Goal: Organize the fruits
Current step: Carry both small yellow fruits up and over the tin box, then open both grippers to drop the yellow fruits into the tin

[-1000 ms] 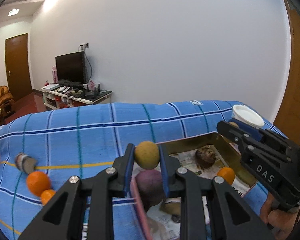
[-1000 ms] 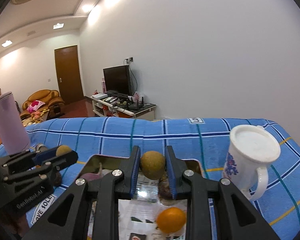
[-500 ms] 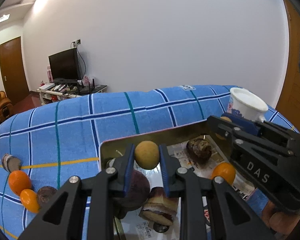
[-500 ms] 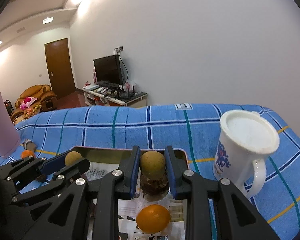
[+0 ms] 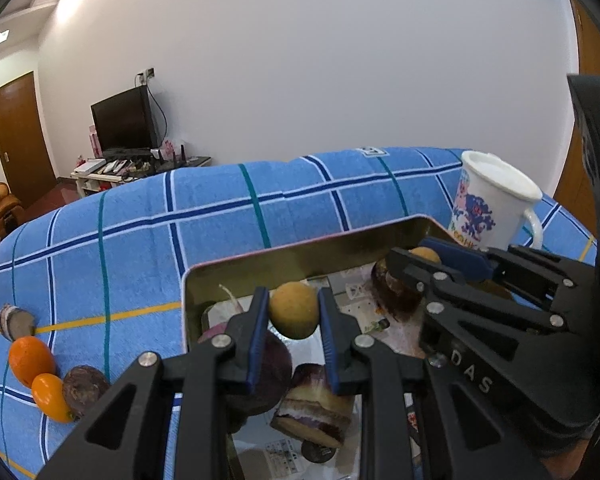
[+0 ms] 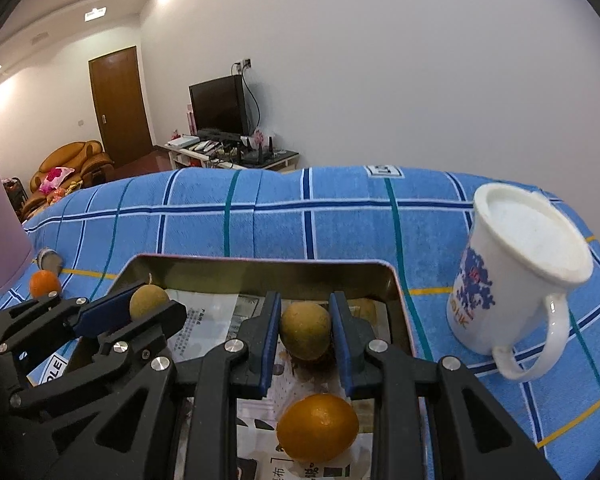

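Left claw: we see the left claw (image 5: pixel 293 316) clenched on a small round tan-yellow fruit (image 5: pixel 293 315), blue pads pressed to both its sides, above the near left part of the tin.
Right claw: the right claw (image 6: pixel 305 330) grips a second round tan fruit (image 6: pixel 305 331) the same way, over the tin's far right corner.
Tin: a shallow rectangular gold metal tin (image 6: pixel 260 270), lined with printed paper, sits on the blue checked cloth surface (image 6: pixel 340 224).
In the tin: we make out a glossy orange citrus fruit (image 6: pixel 318 427), a dark purple round fruit (image 5: pixel 274 372) and a cut purple-and-cream piece (image 5: pixel 314 408).
Outside the tin: two orange citrus fruits (image 5: pixel 31 361) and a dark brown round fruit (image 5: pixel 85 390) lie together on the cloth, left of the tin.
Mug: a white mug with a blue print (image 6: pixel 516 280) stands just right of the tin.
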`<state>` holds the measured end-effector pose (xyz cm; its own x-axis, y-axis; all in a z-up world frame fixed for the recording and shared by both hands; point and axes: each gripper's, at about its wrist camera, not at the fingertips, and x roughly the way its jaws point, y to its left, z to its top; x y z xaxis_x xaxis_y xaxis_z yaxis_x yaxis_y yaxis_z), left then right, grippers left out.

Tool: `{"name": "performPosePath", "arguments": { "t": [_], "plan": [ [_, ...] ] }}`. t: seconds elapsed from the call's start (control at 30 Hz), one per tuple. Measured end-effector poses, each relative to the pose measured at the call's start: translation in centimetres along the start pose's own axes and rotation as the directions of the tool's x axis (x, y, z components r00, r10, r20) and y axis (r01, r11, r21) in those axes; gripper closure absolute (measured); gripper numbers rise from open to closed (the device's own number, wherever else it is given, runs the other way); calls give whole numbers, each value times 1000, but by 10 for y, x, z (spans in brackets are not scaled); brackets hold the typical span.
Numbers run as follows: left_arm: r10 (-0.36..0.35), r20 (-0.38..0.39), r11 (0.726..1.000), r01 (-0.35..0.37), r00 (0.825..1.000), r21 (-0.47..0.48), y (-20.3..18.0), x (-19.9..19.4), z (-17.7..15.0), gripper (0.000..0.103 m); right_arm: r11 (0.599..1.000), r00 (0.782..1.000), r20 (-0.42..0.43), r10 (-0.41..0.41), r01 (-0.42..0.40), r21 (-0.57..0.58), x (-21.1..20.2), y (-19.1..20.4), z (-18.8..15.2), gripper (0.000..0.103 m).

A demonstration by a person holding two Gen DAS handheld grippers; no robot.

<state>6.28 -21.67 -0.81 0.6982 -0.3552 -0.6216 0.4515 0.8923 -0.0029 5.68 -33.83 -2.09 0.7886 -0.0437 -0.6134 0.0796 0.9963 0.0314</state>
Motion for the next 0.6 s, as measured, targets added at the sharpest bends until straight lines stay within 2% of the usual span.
{"name": "performPosePath", "arguments": {
  "t": [0.6],
  "plan": [
    [13, 5, 1000, -13, 1000, 1, -2, 0, 0, 77, 997, 998, -34, 53, -50, 63, 9, -8, 0, 74]
  ]
}}
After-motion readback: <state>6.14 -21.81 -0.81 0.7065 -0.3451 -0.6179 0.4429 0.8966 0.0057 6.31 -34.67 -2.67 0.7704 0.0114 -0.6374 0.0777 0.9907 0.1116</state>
